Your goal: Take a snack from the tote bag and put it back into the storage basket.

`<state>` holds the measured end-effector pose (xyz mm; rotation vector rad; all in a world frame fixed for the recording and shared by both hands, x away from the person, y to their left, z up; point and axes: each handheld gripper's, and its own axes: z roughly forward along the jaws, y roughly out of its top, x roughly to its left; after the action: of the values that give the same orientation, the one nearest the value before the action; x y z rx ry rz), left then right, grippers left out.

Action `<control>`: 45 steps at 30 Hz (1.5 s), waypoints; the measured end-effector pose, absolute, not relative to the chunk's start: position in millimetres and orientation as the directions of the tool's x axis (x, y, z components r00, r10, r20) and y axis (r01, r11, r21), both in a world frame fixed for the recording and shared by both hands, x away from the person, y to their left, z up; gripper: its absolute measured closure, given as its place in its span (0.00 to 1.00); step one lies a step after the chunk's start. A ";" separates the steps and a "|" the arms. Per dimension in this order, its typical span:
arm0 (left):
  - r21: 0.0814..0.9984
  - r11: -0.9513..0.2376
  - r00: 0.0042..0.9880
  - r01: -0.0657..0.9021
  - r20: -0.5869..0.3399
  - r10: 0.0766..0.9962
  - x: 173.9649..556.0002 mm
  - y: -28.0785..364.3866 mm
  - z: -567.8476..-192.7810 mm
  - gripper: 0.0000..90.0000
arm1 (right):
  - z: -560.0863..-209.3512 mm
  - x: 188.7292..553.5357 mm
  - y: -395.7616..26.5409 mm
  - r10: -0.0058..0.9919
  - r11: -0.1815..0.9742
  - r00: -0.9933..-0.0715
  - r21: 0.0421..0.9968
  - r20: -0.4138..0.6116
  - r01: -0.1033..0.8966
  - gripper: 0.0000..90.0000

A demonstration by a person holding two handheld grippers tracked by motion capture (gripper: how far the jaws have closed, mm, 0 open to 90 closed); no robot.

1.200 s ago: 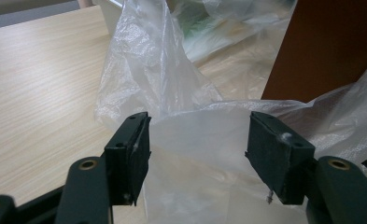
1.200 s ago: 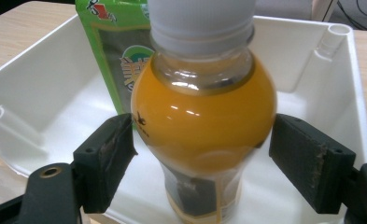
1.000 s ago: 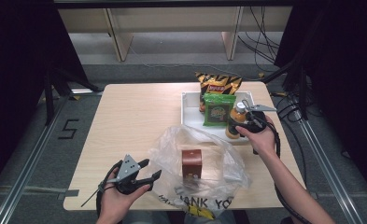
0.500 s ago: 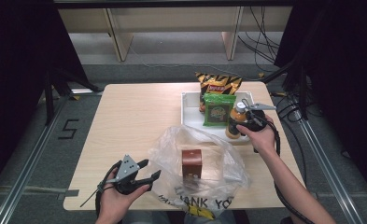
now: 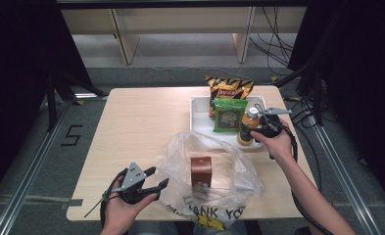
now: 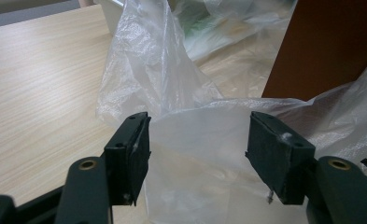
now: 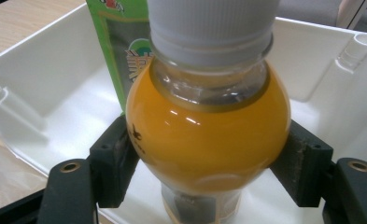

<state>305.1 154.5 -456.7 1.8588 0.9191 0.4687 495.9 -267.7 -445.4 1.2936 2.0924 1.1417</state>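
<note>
Surface: pale wood table (image 5: 131,127), grey floor around it.
Tray (image 5: 200,120): white, far right; bottle (image 5: 248,128) upright at its near edge.
Right gripper (image 5: 256,128): jaws just closed, clamped on bottle.
Left gripper (image 5: 158,180): jaws apart, bag (image 5: 229,171) film between.
Open room: table's left half bare.

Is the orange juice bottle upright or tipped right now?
Upright: the juice bottle stands cap-up in the white tray, right gripper closed around it.

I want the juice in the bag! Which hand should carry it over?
The right. The right gripper is already clamped on the orange juice bottle in the white tray; the left gripper is open at the plastic bag.
</note>
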 end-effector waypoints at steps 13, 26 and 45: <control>0.892 -0.244 0.645 0.379 -0.066 0.762 304.3 155.4 -456.4 0.43 | -431.1 473.1 -278.3 0.875 0.231 -0.482 0.833 0.047 0.502 0.29; 0.893 -0.230 0.637 0.388 -0.079 0.767 303.9 156.2 -458.0 0.44 | -415.2 430.6 -275.9 0.841 0.182 -0.532 0.873 0.101 0.453 0.32; 0.899 -0.214 0.623 0.382 -0.080 0.778 306.6 161.2 -453.5 0.44 | -391.7 393.0 -248.1 0.750 0.163 -0.648 0.913 0.132 0.374 0.31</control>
<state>306.6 161.2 -453.5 1.8250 0.9339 0.4843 393.0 -248.1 -391.7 1.0721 2.0957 1.4816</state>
